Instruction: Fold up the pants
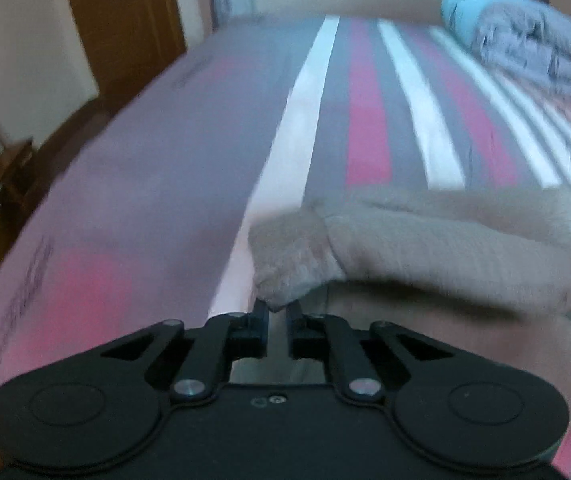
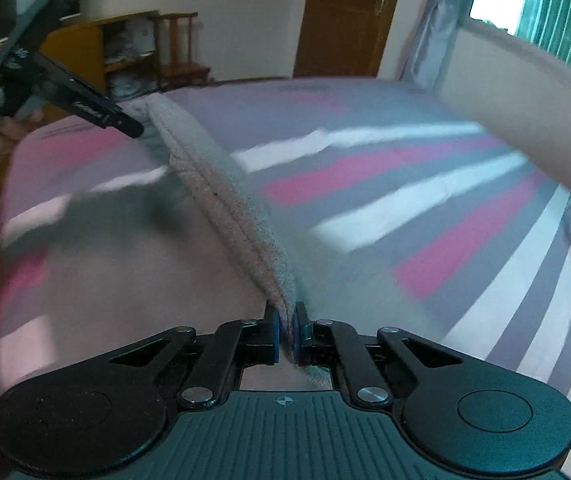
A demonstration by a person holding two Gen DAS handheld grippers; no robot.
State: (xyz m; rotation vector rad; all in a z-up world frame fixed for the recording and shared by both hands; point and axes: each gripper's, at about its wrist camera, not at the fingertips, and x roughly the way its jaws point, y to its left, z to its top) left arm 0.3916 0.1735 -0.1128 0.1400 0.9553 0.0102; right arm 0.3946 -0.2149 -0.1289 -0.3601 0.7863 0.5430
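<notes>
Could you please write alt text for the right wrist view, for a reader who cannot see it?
The right gripper is shut on one end of a beige fleece pants edge stretched taut above a pink, grey and white striped bed. At the far end, upper left, the left gripper holds the other end. The picture is motion-blurred.
</notes>
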